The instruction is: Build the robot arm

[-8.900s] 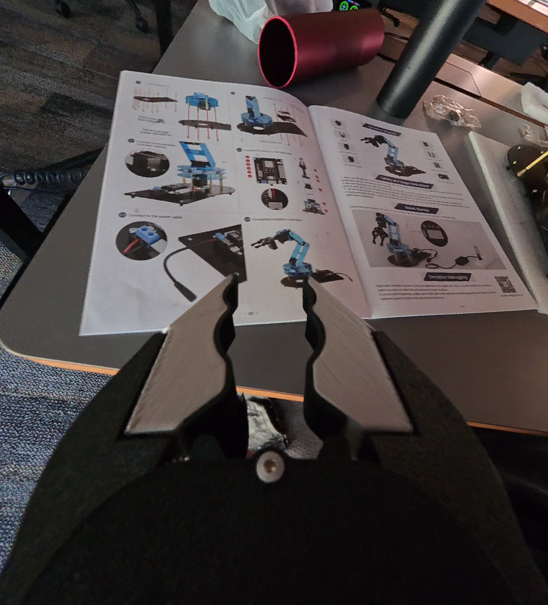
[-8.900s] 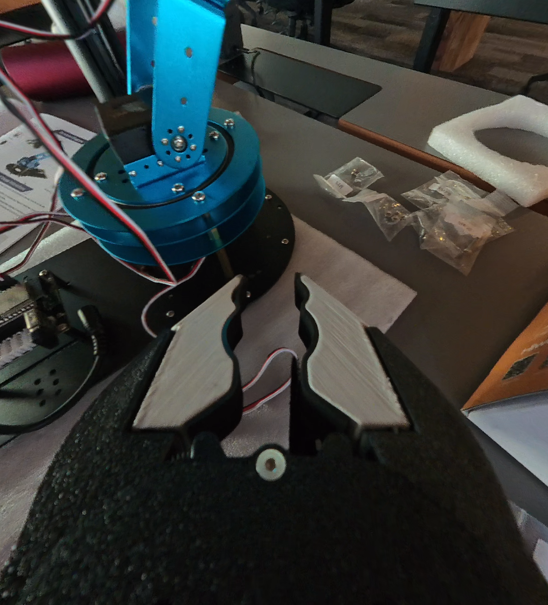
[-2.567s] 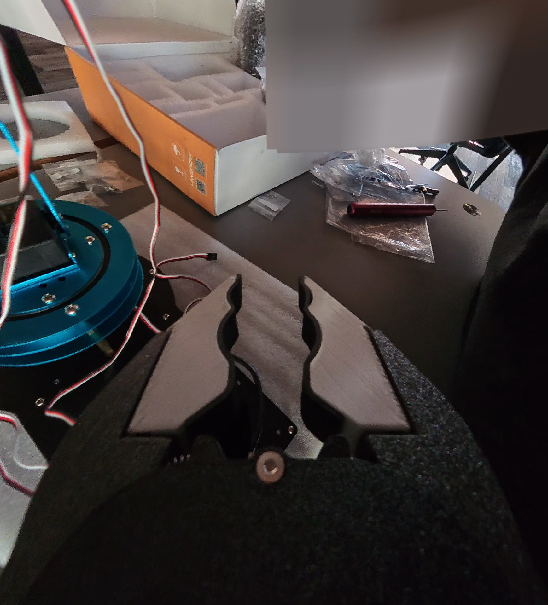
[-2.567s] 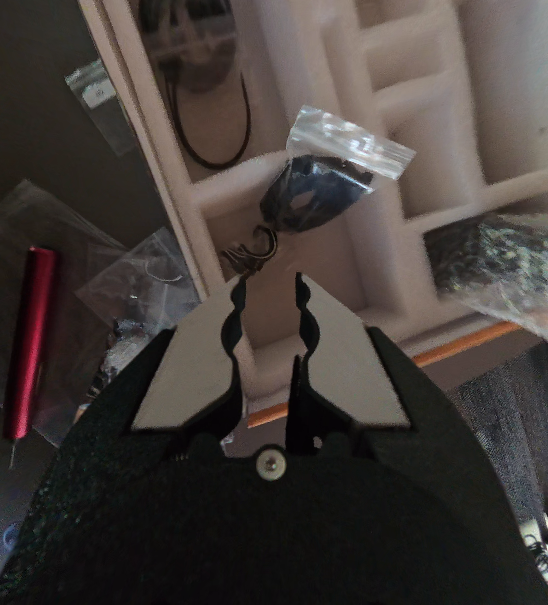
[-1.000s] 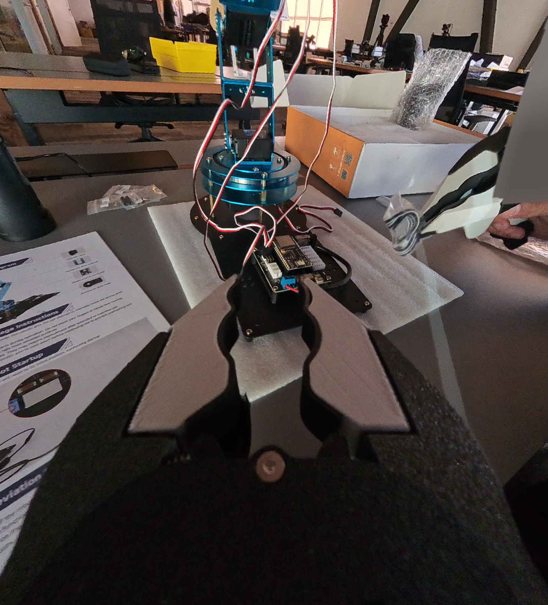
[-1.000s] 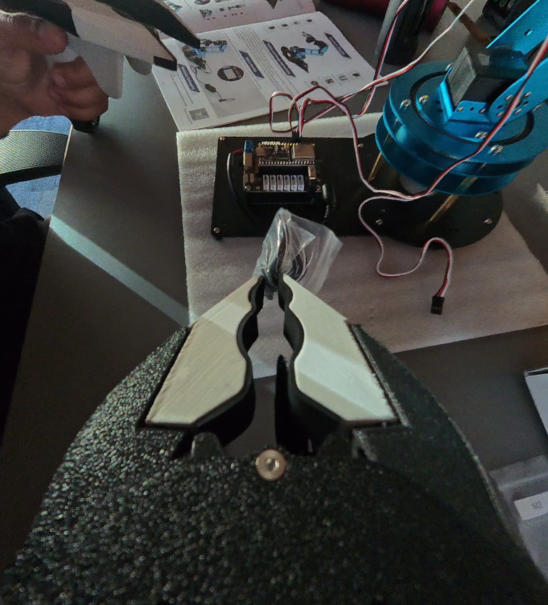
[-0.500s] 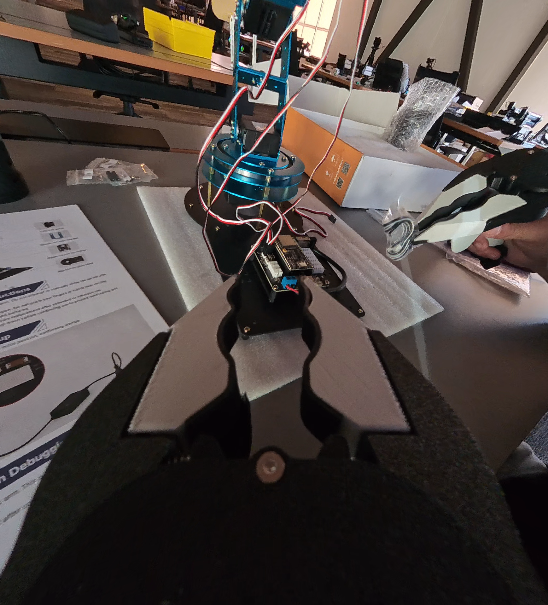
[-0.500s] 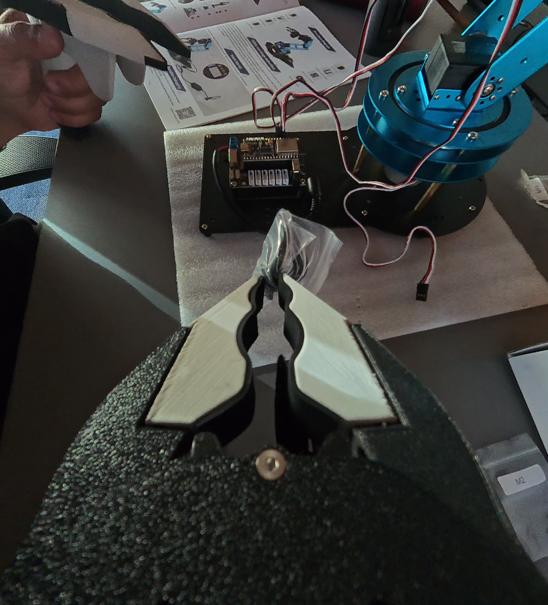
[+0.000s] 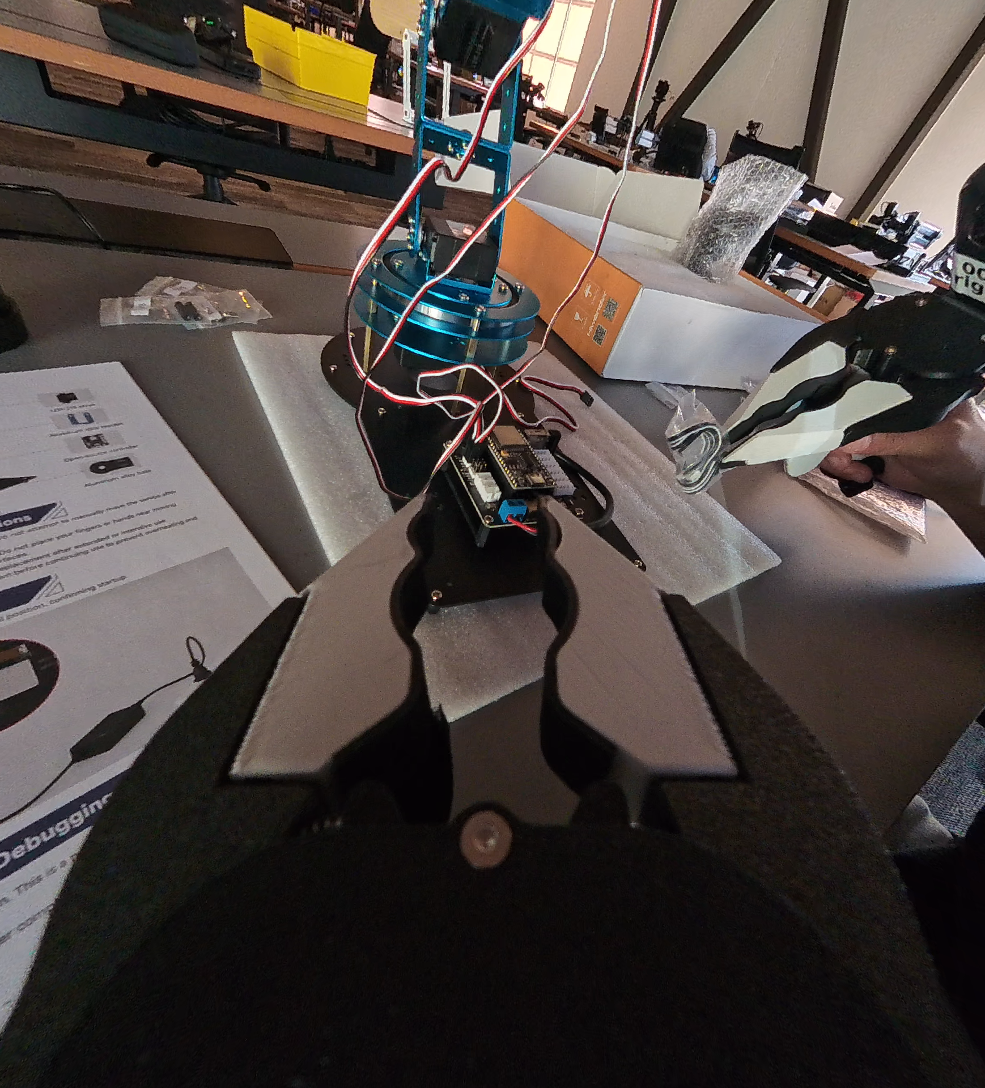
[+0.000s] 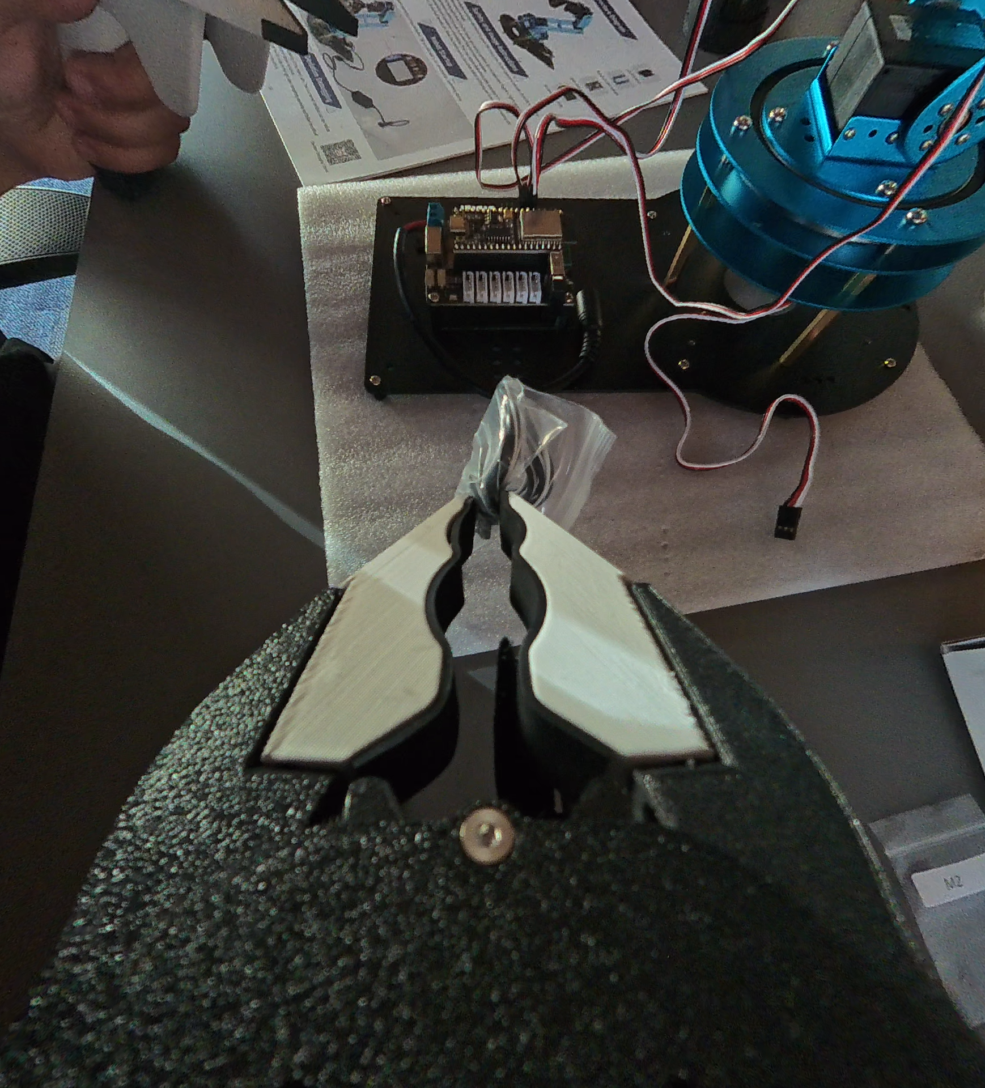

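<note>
My right gripper [image 10: 489,506] is shut on a small clear plastic bag with a coiled cable inside [image 10: 528,450] and holds it above the white foam sheet [image 10: 360,447]. The bag [image 9: 691,447] and the right gripper [image 9: 723,450] also show in the left wrist view. My left gripper [image 9: 485,506] is open and empty, just in front of the black base plate [image 9: 466,580] that carries a circuit board [image 9: 508,465]. Behind the board stands a blue robot arm base [image 9: 446,309] with red and white wires [image 9: 466,412]. The board [image 10: 496,253] and blue base [image 10: 855,194] show in the right wrist view.
An open instruction booklet [image 9: 66,559] lies left of the foam. An orange and white box [image 9: 643,306] stands at the back right. Small parts bags [image 9: 184,306] lie behind the foam; another [image 10: 973,918] lies at the right. A loose plug end [image 10: 784,521] rests on the foam. Left tips to right tips: about 20 centimetres.
The right gripper took the bag from the box's foam insert and carried it over the foam sheet. In the last second both grippers have edged closer to the circuit board.
</note>
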Available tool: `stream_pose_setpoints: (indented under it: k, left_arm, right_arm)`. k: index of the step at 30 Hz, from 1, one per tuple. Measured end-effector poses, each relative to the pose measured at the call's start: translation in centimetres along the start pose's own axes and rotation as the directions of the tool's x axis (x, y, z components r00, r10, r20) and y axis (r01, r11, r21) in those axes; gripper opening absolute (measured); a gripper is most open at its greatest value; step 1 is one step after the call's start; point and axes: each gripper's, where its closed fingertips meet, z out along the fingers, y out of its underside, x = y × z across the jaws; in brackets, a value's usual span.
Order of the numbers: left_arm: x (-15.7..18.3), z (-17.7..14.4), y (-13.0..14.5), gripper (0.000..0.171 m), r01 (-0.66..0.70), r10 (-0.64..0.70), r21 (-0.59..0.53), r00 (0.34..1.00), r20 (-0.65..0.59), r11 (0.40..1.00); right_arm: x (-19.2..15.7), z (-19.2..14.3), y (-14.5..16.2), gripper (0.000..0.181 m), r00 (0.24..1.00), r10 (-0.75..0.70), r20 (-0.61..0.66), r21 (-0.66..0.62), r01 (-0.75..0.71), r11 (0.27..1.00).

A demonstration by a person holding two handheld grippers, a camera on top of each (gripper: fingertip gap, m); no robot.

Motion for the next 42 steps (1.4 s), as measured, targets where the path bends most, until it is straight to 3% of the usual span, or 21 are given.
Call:
stream_pose_setpoints:
  k: [27, 34, 42]
  left_arm:
    - [0.0, -0.1, -0.1, 0.033, 0.007, -0.007, 0.01, 1.0, -0.006, 1.0]
    - [0.0, 0.1, 0.1, 0.034, 0.012, -0.012, -0.004, 1.0, -0.006, 1.0]
    - [0.0, 0.1, 0.1, 0.033, -0.008, 0.008, -0.003, 1.0, 0.006, 1.0]
  right_arm:
    - [-0.4, 0.4, 0.6, 0.007, 1.0, 0.013, 0.028, -0.025, -0.012, 1.0]
    - [-1.2, -0.1, -0.2, 0.007, 0.987, 0.099, 0.126, 0.015, -0.102, 0.995]
    - [-1.0, 0.2, 0.8, 0.007, 0.971, 0.189, 0.148, -0.037, -0.186, 0.982]
